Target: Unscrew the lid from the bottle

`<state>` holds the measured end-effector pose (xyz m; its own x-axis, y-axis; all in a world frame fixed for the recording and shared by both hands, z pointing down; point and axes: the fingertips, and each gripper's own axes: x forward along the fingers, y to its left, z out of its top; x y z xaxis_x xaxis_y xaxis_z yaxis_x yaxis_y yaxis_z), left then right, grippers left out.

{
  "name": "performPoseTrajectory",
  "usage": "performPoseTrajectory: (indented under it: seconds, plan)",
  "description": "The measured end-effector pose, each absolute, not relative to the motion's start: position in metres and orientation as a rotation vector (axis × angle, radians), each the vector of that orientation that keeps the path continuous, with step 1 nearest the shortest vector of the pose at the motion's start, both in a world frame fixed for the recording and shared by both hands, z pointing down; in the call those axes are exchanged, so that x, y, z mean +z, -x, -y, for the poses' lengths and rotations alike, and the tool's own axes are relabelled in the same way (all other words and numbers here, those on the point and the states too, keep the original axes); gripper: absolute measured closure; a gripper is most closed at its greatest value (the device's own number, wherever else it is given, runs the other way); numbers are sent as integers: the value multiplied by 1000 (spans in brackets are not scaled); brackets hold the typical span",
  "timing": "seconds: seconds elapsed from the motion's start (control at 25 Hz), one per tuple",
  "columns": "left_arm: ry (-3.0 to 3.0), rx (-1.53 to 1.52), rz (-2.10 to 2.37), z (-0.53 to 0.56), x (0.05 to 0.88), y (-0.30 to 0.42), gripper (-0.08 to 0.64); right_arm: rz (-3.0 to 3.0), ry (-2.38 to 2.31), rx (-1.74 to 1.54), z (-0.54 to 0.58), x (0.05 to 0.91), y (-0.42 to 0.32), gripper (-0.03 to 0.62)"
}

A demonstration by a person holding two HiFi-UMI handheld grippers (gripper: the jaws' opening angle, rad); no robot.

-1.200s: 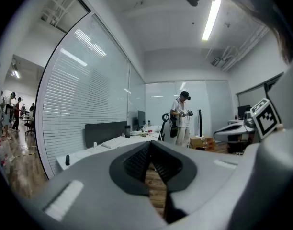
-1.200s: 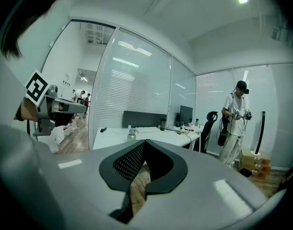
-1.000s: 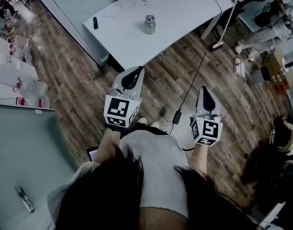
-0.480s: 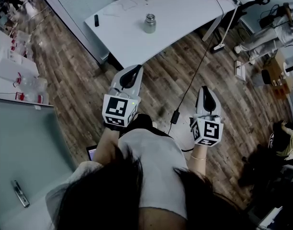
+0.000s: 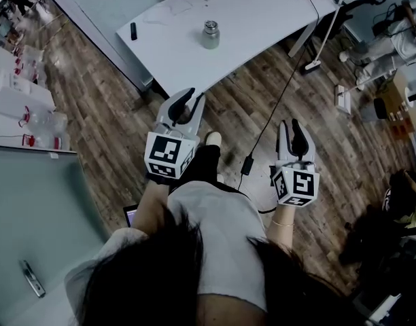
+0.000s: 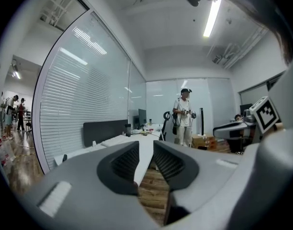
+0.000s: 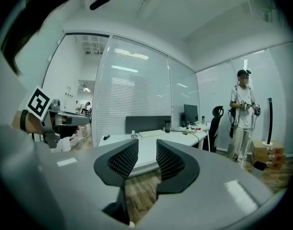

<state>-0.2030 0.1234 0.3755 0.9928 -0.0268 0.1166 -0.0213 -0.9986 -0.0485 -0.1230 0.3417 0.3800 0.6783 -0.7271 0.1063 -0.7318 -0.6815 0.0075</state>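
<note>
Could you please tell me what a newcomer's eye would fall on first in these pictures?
First come the left gripper and the right gripper, held out over the wood floor; their jaws have just been opening, with nothing between them. Next is the small bottle, upright with its lid on, on the white table ahead. A person stands beyond the table.

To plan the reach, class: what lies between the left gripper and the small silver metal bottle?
Head view: only wooden floor and bare white tabletop separate the left gripper, its empty jaws having just been opening, from the small silver metal bottle.
</note>
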Motion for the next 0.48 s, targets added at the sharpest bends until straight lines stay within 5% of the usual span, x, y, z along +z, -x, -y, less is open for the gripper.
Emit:
performPoseTrajectory:
  seconds: [0.24, 0.48]
  plan:
    - [3109, -217, -29, -96, 386, 152, 395, 1263, -2826, 195, -313, 387, 78, 458]
    - [3125, -213, -37, -57, 387, 92, 391, 1279, -2808, 207, -274, 384, 18, 435]
